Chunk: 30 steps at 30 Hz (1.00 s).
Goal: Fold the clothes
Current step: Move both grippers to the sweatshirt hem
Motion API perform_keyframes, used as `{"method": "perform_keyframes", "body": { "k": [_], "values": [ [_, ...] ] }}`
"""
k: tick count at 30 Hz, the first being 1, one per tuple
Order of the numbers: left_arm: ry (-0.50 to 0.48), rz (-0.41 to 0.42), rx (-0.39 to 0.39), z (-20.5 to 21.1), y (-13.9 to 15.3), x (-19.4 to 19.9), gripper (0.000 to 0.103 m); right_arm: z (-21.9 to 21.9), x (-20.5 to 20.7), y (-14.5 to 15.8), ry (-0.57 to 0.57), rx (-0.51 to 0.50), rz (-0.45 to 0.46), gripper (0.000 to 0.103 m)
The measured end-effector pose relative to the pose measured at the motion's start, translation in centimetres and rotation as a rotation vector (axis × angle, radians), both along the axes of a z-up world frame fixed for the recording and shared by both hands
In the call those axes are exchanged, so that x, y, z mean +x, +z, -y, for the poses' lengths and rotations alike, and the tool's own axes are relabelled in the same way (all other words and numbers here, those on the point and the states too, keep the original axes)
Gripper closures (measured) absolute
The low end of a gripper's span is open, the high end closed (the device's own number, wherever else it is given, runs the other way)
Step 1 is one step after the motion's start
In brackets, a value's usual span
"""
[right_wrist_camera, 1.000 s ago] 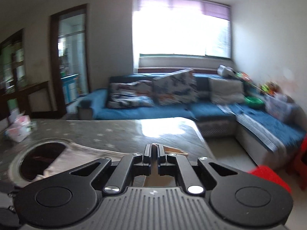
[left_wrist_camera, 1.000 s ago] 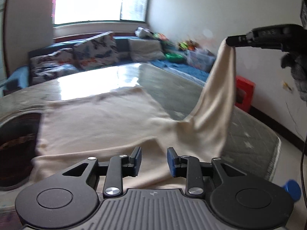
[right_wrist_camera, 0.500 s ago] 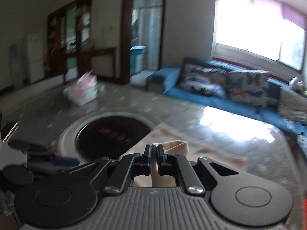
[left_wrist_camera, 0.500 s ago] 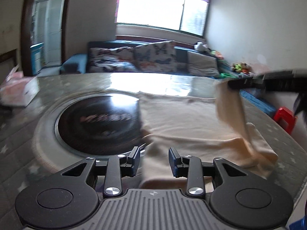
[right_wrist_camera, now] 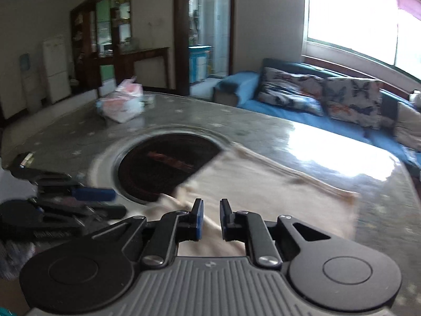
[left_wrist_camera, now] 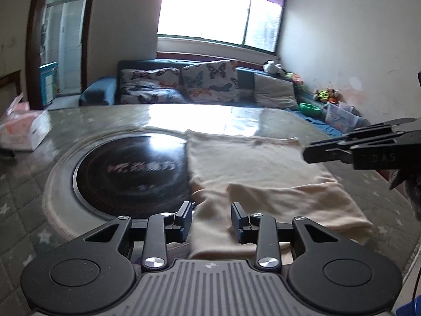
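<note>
Left tool [left_wrist_camera: 210,220] is hovering with jaws apart, gripping nothing, over the near edge of the cream garment [left_wrist_camera: 263,179]. Right tool [right_wrist_camera: 211,217] is likewise standing parted and empty above it. The garment is lying folded on the table [left_wrist_camera: 26,184], overlapping the dark round inset [left_wrist_camera: 126,173]. A tissue pack [left_wrist_camera: 21,129] is sitting near the far left edge.

Ahead of the black left gripper [left_wrist_camera: 210,220] with blue finger pads lies a pale cream knit garment [left_wrist_camera: 265,181]. Left of it sits a dark round glossy inset [left_wrist_camera: 131,173] in the grey star-dotted table [left_wrist_camera: 23,192]. Beyond, butterfly-patterned white cushions [left_wrist_camera: 210,80] rest on a blue sofa [left_wrist_camera: 97,93].
</note>
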State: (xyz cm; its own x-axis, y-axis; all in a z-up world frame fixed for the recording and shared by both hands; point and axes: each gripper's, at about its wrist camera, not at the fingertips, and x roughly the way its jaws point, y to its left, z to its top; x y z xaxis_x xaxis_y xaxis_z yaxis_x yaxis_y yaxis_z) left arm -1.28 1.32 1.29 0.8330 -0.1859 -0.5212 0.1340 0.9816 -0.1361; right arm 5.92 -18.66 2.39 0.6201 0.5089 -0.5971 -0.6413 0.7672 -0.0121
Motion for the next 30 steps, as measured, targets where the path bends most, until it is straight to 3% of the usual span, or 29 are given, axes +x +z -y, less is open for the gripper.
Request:
{"method": "perform_keyframes", "body": {
  "k": [6, 11, 18, 23, 30],
  "values": [
    [-0.054, -0.015, 0.025, 2.4, -0.7, 1.8, 0.069, 6.4, -0.2, -1.3, -0.127, -0.090, -0.041, 0.090],
    [-0.065, -0.052, 0.046, 3.3, -2.1, 2.9, 0.070, 9.3, -1.1, -3.3, -0.161, -0.108, -0.100, 0.090],
    [-0.028, -0.101, 0.094, 3.1, -3.3, 3.5, 0.077, 9.5, -1.8, -6.5, -0.136, -0.095, -0.157, 0.090],
    [-0.024, -0.081, 0.089, 2.9, -2.2, 3.8, 0.077, 10.0, -1.2, -5.1, -0.130, -0.094, -0.127, 0.090],
    [-0.092, -0.056, 0.078, 5.1, -1.2, 5.7, 0.077, 8.6, 1.4, -4.8, -0.125, -0.061, -0.102, 0.090]
  ]
}}
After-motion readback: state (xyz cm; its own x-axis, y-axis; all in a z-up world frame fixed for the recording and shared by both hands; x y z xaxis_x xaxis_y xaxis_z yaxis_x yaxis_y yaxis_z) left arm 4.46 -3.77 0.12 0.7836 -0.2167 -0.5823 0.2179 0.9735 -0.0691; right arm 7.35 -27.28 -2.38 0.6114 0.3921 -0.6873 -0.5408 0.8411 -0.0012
